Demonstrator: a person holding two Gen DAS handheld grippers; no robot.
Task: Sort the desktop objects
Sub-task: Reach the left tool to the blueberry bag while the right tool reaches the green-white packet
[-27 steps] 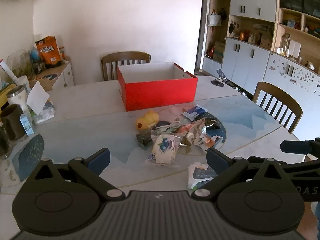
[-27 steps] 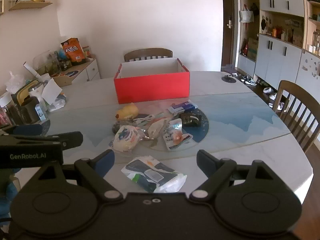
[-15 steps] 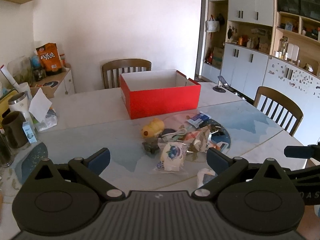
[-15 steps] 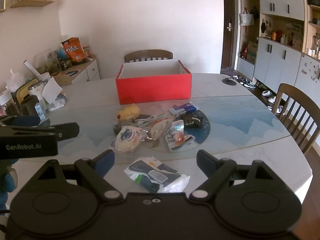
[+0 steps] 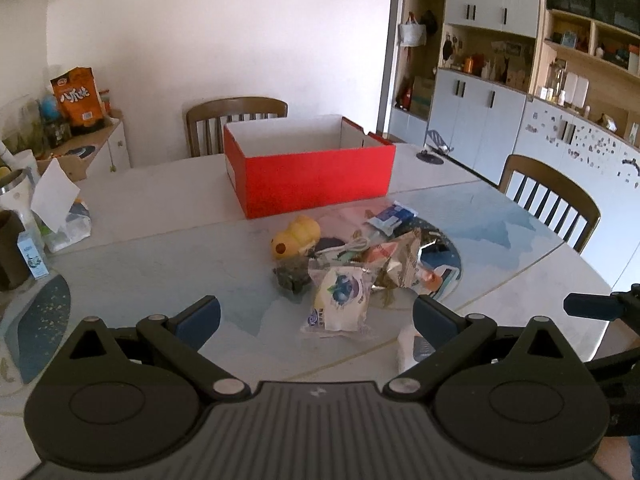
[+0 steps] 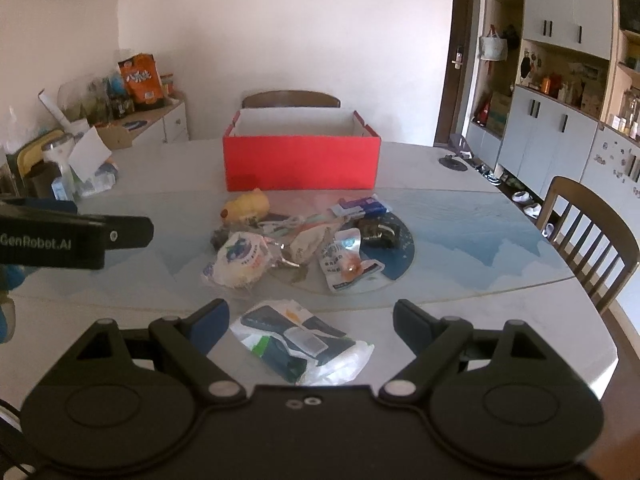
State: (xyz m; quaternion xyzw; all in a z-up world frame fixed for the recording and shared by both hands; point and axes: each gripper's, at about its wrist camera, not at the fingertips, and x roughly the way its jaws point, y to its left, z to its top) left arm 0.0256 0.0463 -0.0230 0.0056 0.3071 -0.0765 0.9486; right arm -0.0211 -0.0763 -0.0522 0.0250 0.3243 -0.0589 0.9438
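Red box [image 6: 301,162] waits empty at the bench's far edge. We hold both grippers, left gripper [image 5: 316,316] and right gripper [image 6: 311,320], wide open; we should pinch one packet [image 6: 302,342] gently.

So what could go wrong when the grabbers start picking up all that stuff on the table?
1. The snacks lie in a tangled heap: lifting the blueberry packet might drag the crinkly wrappers beside it.
2. The plastic pouch near the table edge looks slippery; the open right gripper could nudge it off.
3. The open left gripper hovers close to the right one, so they might bump.
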